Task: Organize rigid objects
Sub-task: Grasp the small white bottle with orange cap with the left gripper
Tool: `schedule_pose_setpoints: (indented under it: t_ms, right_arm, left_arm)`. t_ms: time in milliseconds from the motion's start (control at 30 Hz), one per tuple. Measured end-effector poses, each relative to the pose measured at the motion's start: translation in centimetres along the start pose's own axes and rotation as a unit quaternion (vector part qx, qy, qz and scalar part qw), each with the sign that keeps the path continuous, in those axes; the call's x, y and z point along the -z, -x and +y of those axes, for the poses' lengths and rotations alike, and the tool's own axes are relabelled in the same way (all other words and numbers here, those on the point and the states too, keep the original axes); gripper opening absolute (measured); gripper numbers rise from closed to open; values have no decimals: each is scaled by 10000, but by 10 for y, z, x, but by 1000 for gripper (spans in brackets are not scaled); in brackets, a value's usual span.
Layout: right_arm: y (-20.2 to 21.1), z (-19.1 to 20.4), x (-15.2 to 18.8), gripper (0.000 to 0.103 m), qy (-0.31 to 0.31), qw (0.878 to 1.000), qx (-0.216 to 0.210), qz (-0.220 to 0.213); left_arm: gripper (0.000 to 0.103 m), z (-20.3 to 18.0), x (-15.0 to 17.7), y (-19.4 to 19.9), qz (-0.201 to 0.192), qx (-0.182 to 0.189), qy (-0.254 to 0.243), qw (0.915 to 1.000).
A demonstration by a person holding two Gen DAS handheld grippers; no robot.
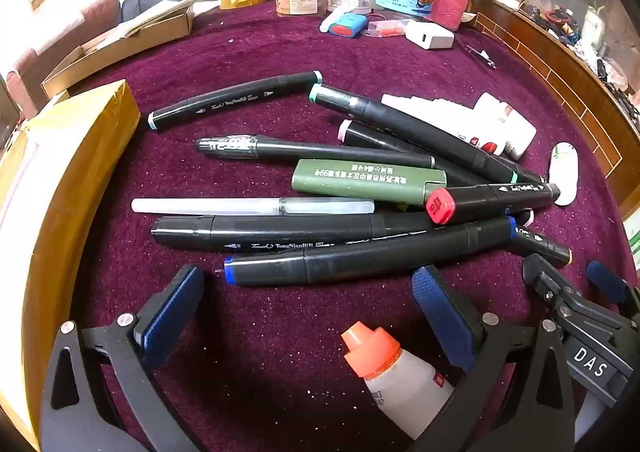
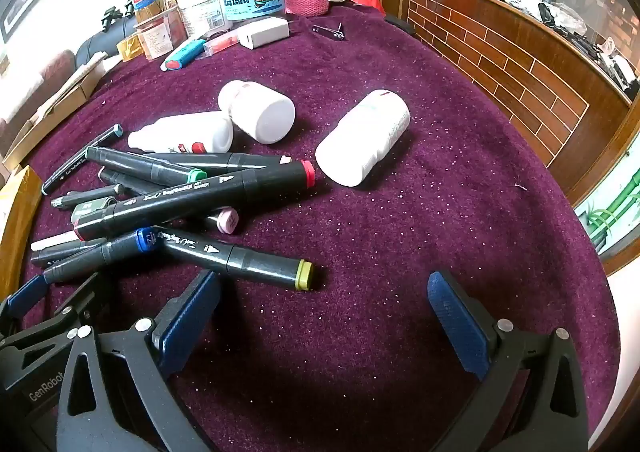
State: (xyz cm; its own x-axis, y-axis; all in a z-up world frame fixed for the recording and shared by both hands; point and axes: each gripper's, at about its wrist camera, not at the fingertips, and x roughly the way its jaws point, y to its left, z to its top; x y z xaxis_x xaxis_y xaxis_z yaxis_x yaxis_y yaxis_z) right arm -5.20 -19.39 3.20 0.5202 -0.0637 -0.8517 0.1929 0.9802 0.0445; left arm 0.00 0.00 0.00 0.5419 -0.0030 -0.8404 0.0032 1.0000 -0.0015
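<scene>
- Fingers of both grippers stand spread wide and grasp nothing: the left gripper [image 1: 308,316] hovers just short of the marker pile [image 1: 340,188], the right gripper [image 2: 324,316] over bare purple cloth beside that pile.
- Markers lie crossed over one another mid-bench [image 2: 460,232], so lifting one likely drags its neighbours.
- Nearest the left fingers, in front of the pile, lies the blue-capped marker [image 1: 360,256], free on top; an orange-capped bottle [image 1: 396,376] lies between those fingers, a possible snag.
- Beyond the pile lie white bottles [image 2: 364,140], well clear.
- Left of the pile a yellow box [image 1: 68,188] hems that side.
</scene>
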Motion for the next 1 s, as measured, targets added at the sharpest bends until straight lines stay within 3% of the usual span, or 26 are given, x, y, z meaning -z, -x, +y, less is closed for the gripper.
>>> schedule_pose_setpoints:
  t_ms: [133, 233, 433, 567, 700, 800, 933, 1000]
  right_arm:
    - [-1, 0, 0, 102, 8, 10000, 9, -8]
    - [-1, -1, 0, 102, -3, 10000, -10, -11]
    - [-3, 0, 0, 102, 7, 10000, 7, -7]
    - [-4, -1, -1, 102, 5, 10000, 4, -6]
    - [-4, -4, -2, 102, 166, 9997, -193, 50]
    - [0, -13, -4, 102, -303, 9982, -426, 296]
    - [-3, 1, -2, 102, 185, 9992, -93, 335]
    - [-2, -2, -1, 102, 73, 9994, -180, 281]
  left_arm:
    - [103, 0, 0, 0, 1, 34, -65, 10000]
    - [103, 7, 5, 6, 182, 283, -367, 9988]
    - [103, 36, 25, 23, 283, 590, -240, 9976]
    - [103, 22, 39, 26, 234, 296, -549, 9978]
    - [103, 21, 44, 31, 139, 169, -533, 9983]
    - [103, 31, 43, 33, 243, 564, -605, 9963]
    - [100, 54, 46, 55, 31, 1170, -305, 9927]
    - [100, 63, 51, 68, -89, 1193, -352, 9922]
